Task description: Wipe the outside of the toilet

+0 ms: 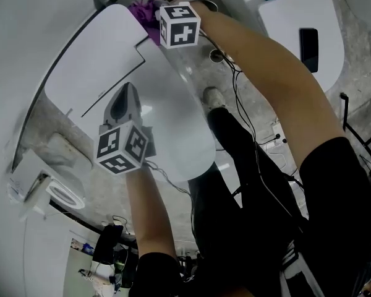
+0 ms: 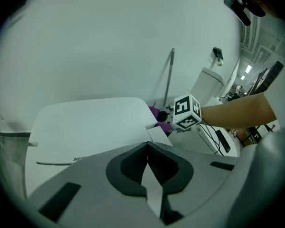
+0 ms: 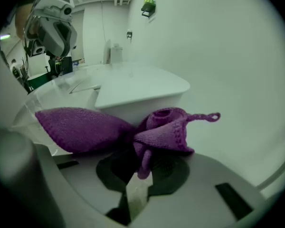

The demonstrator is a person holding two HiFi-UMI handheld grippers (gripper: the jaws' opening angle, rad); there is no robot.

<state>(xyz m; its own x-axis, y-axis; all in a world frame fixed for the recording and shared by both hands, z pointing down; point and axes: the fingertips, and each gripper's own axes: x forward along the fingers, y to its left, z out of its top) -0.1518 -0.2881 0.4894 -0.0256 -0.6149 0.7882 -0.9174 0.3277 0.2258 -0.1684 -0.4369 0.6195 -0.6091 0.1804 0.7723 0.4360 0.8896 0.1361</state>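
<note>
The right gripper (image 3: pixel 141 170) has its 2 jaws pinched on a purple knitted cloth (image 3: pixel 85 129), which bunches out to either side of them, a small loop trailing off on the right. Straight ahead of the cloth, just beyond it, stands the white tank (image 3: pixel 137 87) of the toilet. I cannot tell whether the cloth touches the tank's side wall or sits a shade off it. The tank's long side runs away ahead and to the left of this gripper, so a wipe would likely follow that line.

Farther off along it, the left gripper (image 2: pixel 147 148) hangs over the toilet with its jaws pressed together on nothing. This leaves the right gripper nearer the work.

The toilet is smooth, glossy white with its seat lid (image 1: pixel 173 129) down, and no dirt shows on it.
</note>
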